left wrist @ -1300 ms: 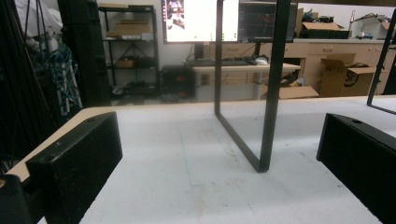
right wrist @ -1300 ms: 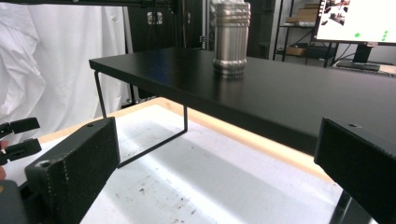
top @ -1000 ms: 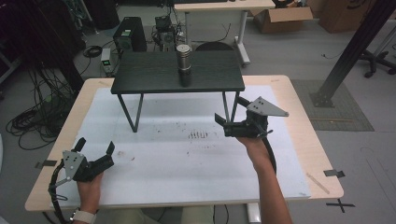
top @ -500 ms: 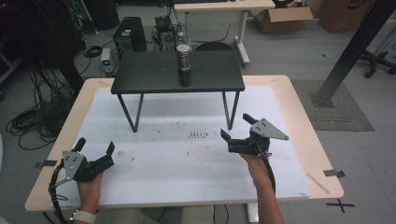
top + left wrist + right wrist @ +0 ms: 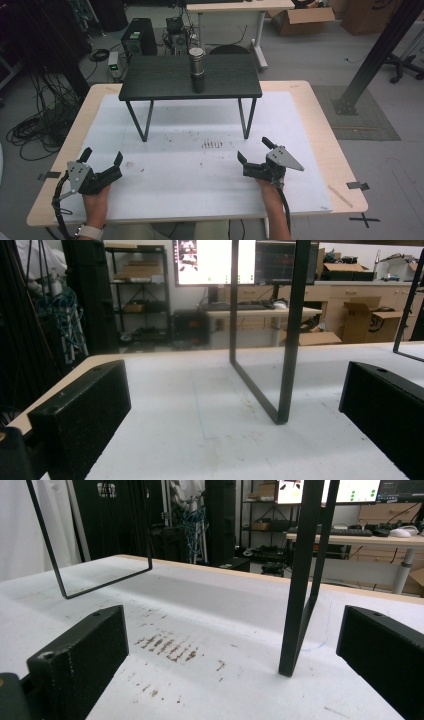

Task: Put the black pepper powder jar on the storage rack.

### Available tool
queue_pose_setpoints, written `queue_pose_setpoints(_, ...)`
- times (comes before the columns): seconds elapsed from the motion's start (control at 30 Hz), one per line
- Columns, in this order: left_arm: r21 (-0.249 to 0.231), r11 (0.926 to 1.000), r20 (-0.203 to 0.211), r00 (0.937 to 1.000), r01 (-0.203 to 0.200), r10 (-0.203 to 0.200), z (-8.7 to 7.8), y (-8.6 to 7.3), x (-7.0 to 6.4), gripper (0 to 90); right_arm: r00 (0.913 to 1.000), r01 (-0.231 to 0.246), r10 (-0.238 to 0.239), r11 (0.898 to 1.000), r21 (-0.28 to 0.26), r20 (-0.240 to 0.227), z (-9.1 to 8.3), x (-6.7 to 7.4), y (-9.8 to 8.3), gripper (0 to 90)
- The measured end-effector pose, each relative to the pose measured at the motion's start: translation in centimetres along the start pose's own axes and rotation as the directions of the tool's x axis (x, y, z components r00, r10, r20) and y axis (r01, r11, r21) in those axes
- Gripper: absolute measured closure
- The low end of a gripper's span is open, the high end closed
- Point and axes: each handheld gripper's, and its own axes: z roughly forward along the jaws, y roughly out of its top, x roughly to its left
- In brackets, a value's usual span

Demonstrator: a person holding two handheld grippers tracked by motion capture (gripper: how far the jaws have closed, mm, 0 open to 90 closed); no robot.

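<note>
Near the top middle of the high view, the metal cup (image 5: 196, 62) stands on the small black table (image 5: 150, 85). Low down, the left tool (image 5: 102, 167) and right tool (image 5: 256, 159) rest wide apart and empty on the bench (image 5: 320, 130). Nothing looks left to do.
</note>
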Motion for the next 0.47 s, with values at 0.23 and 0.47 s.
queue_pose_setpoints(0.23, 0.0, 1.0, 0.0, 1.0, -0.003, 0.003, 0.0, 0.0, 0.0, 0.5, 0.9985, 0.049, -0.048, 0.998, -0.026, 0.026, -0.5, 0.6, -1.0, 0.0)
queue_pose_setpoints(0.47, 0.0, 1.0, 0.0, 1.0, -0.002, 0.002, 0.0, 0.0, 0.0, 0.5, 0.9983, 0.029, -0.025, 0.997, -0.071, 0.052, -1.0, 0.5, -1.2, 0.0)
